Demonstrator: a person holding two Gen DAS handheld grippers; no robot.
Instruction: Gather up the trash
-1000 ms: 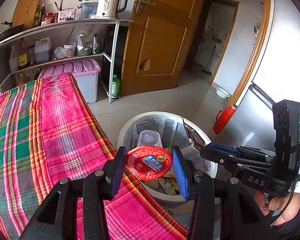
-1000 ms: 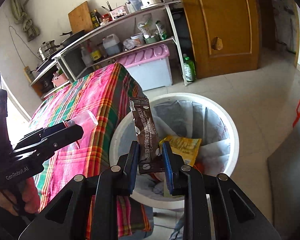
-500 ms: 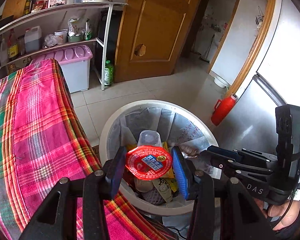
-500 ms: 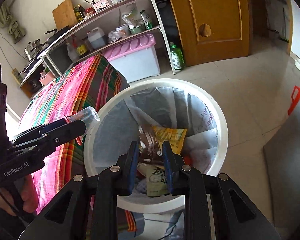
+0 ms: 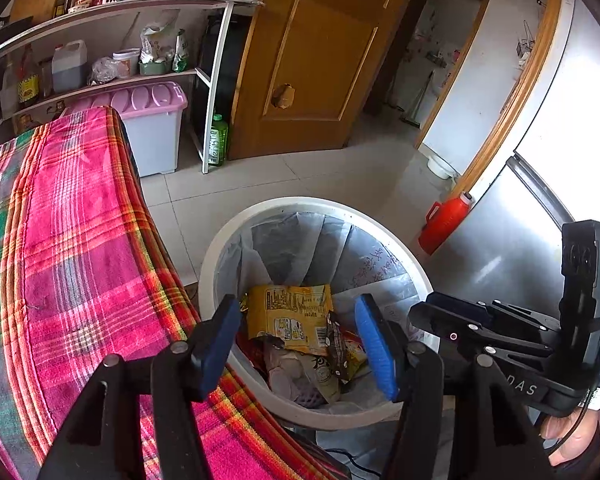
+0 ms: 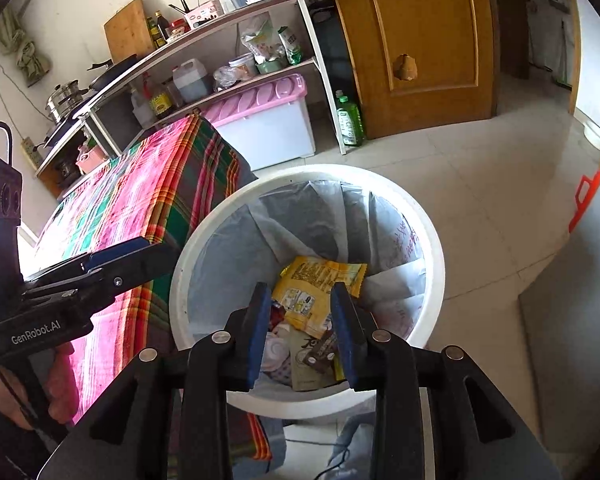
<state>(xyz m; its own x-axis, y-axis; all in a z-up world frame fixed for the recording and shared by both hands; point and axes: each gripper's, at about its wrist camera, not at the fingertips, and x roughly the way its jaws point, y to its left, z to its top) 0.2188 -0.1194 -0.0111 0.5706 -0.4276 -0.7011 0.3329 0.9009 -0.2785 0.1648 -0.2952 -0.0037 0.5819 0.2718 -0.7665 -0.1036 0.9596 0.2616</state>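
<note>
Both of your grippers hang over the round white plastic bin (image 5: 220,256) with its thin grey crinkled liner, and neither holds anything. Left gripper (image 5: 300,340): jaws opening, already spread wide, nothing between the blue ribbed pads, only the bin's contents showing below through the gap. Right gripper (image 6: 300,334): jaws opening, at a moderate gap, also bare, tilted down over the near side of the bin. Trash sits in the bin directly under and just ahead of both grippers: a flat yellow printed foil snack packet (image 5: 290,312) on top, glossy and slightly creased; a narrow dark brown stick sachet (image 6: 320,352) lying below the right gripper's right-hand pad; pale soft wrappers and something crumpled and white beneath, too jumbled to name. By the look of it, the drop for this round is done. To the left of your left gripper, the surface under a pink, green and orange plaid woven cloth (image 5: 60,260) shows no trash on the part in view; its far end is cut off, so you cannot call the task finished from here. Probably sweep the surface once more for leftovers.
</note>
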